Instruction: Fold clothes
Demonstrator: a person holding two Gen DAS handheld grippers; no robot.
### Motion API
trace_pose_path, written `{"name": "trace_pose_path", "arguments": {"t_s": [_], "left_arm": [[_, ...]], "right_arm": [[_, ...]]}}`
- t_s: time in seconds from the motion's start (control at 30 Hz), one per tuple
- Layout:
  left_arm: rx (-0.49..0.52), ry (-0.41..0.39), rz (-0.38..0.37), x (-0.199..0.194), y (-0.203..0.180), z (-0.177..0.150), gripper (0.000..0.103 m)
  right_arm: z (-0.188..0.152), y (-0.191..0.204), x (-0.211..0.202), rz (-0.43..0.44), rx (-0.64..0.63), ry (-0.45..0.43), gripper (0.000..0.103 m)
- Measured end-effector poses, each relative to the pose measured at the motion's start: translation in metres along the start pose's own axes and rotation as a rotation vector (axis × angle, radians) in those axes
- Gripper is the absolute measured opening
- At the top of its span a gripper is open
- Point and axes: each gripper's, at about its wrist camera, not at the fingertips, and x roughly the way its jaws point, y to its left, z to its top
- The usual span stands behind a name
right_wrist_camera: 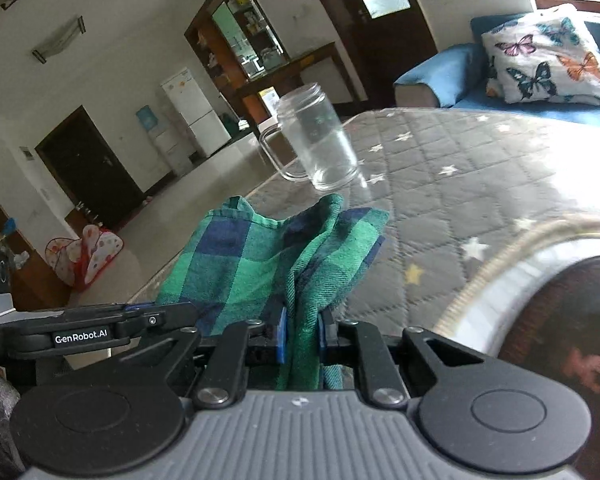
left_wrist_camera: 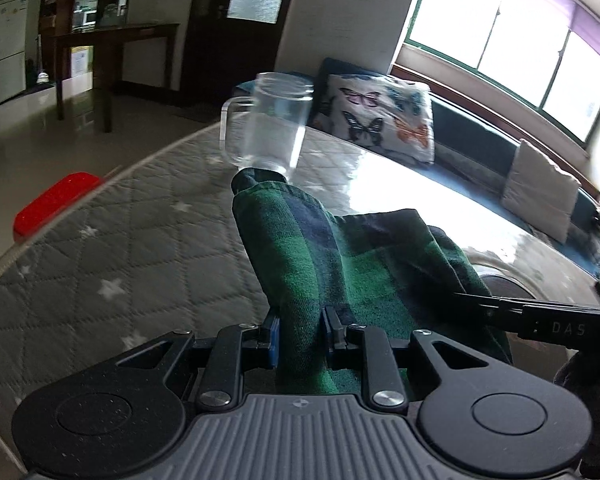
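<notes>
Left claw: your left gripper is clenched on a bunched fold of the green plaid cloth, fabric pinched between the blue pads.
Right claw: your right gripper is also clamped on the same cloth, at another gathered edge.
Cloth: held up between both grippers, its far end draped toward 12 o'clock over the quilted star-pattern table cover. How much rests on the cover, you cannot tell from here.
Neighbour: a clear glass mug stands at 12 o'clock, just beyond the cloth's far tip.
Risk, mug: swing or spread the cloth forward and the tip could catch the mug and tip it.
Risk, grip: both pinches hold thick bunches; an uneven pull could slip a layer free and skew the fold.
Risk, edge: the table rim sits at 3 o'clock of the right view; slack there may slide off.
</notes>
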Motion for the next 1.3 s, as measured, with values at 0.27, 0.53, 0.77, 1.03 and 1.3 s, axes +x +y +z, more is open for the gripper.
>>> {"name": "trace_pose_path", "arguments": {"t_s": [0.27,0.53,0.77,1.03,1.3], "left_arm": [[-0.042,0.058,0.029,0.03,0.03,-0.008,0.028],[0.013,0.003,0.045,0.02,0.033,-0.004,0.043],[0.038,-0.048,0.043,0.023,0.034,0.016,0.045],[0.056,-0.027,0.045,0.055,0.035,0.024,0.045],[0.048,-0.016,0.054,0.064,0.041,0.022,0.046]], "right_arm": [[0.002,-0.003,0.041,-0.025,-0.002,0.068,0.014],[0.007,-0.007,0.044,-0.08,-0.024,0.063,0.027],[0.021,0.014,0.029,-0.084,-0.116,-0.019,0.027],[0.018,0.011,0.061,-0.101,-0.148,0.037,0.025],[0.017,0.002,0.072,-0.132,-0.153,0.067,0.023]]}}
